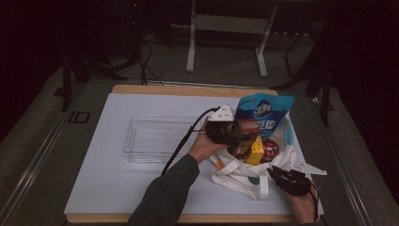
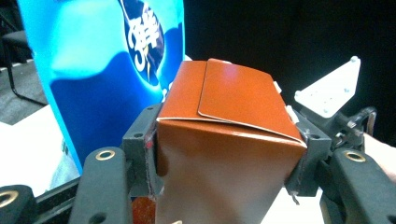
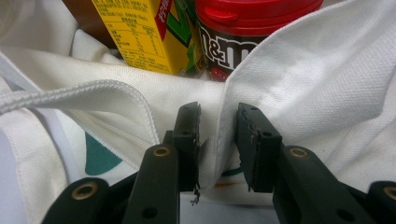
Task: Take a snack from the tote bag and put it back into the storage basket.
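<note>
My left gripper hangs over the white tote bag, shut on a brown carton; its pads press on the carton's two sides. Behind the carton stands a blue snack bag, also close by in the left gripper view. Inside the tote are a yellow drink box and a red-lidded M&M's jar. At the tote's near right corner, my right gripper pinches a fold of the bag's white rim between its jaws.
A clear plastic tray lies left of the bag on the white mat. The left gripper's black cable trails across the tray's right end. A metal stand and cables are on the floor beyond the table.
</note>
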Motion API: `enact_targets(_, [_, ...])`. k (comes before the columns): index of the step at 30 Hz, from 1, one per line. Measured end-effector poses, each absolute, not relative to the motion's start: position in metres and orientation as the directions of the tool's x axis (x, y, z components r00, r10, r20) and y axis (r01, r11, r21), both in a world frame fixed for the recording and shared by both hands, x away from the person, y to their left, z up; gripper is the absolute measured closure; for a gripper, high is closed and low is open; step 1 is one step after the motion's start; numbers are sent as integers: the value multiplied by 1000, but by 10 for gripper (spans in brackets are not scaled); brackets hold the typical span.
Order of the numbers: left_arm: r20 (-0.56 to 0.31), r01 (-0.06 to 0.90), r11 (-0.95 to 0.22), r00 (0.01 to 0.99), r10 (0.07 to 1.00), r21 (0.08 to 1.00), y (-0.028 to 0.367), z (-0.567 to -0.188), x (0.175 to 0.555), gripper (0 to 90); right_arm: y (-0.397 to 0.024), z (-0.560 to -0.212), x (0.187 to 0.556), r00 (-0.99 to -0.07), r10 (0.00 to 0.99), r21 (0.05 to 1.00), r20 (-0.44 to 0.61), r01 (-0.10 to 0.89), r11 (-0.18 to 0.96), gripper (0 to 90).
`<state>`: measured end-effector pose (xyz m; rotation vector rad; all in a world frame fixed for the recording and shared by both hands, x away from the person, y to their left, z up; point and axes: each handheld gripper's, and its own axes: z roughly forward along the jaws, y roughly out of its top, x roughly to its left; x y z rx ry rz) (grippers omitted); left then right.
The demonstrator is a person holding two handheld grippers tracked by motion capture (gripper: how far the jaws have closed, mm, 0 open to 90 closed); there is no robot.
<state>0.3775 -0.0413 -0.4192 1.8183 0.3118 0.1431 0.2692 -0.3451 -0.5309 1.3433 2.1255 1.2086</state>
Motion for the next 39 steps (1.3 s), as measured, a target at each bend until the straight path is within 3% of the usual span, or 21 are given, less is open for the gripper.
enact_targets(10, [-77, 132, -183, 957, 280, 974, -28, -401, 374, 412, -345, -531, 269, -489, 860, 807, 143, 562, 185, 700])
enact_targets(39, [-106, 157, -159, 950, 293, 975, -7, -365, 369, 416, -346, -532, 269, -491, 859, 809, 147, 560, 182, 698])
